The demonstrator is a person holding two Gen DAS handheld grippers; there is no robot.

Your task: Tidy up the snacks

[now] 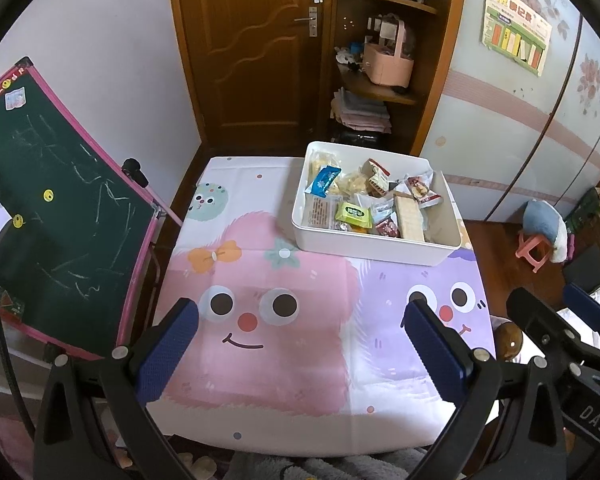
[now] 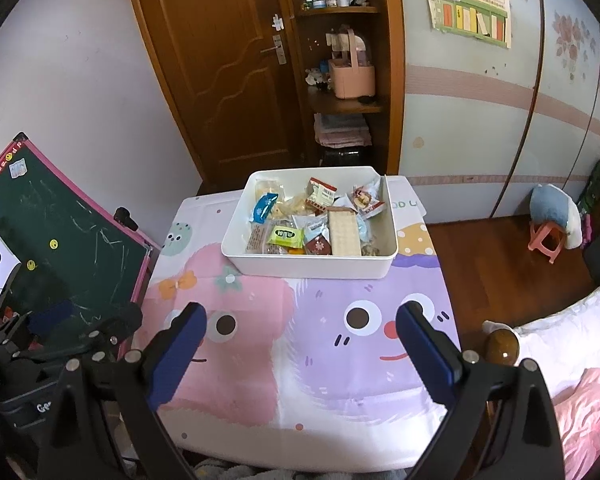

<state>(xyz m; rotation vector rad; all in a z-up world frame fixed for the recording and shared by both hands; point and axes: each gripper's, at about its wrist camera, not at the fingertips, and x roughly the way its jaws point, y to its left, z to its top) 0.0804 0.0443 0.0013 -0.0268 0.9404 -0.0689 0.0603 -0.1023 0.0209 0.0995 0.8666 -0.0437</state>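
Note:
A white rectangular bin (image 1: 364,246) stands at the far side of the table and also shows in the right wrist view (image 2: 312,268). It holds several wrapped snacks: a blue packet (image 1: 324,178), a green packet (image 1: 354,213), a long cracker pack (image 1: 409,212) and a red-and-white packet (image 1: 422,190). My left gripper (image 1: 302,316) is open and empty above the near half of the table. My right gripper (image 2: 302,320) is open and empty, also short of the bin. The right gripper shows at the right edge of the left wrist view (image 1: 556,312).
The table wears a cartoon cloth (image 1: 284,344) with pink and purple faces. A green chalkboard (image 1: 56,216) leans at the left. A wooden door (image 1: 256,48) and shelves (image 1: 384,92) stand behind. A pink stool (image 2: 548,242) and a bed (image 2: 580,360) lie to the right.

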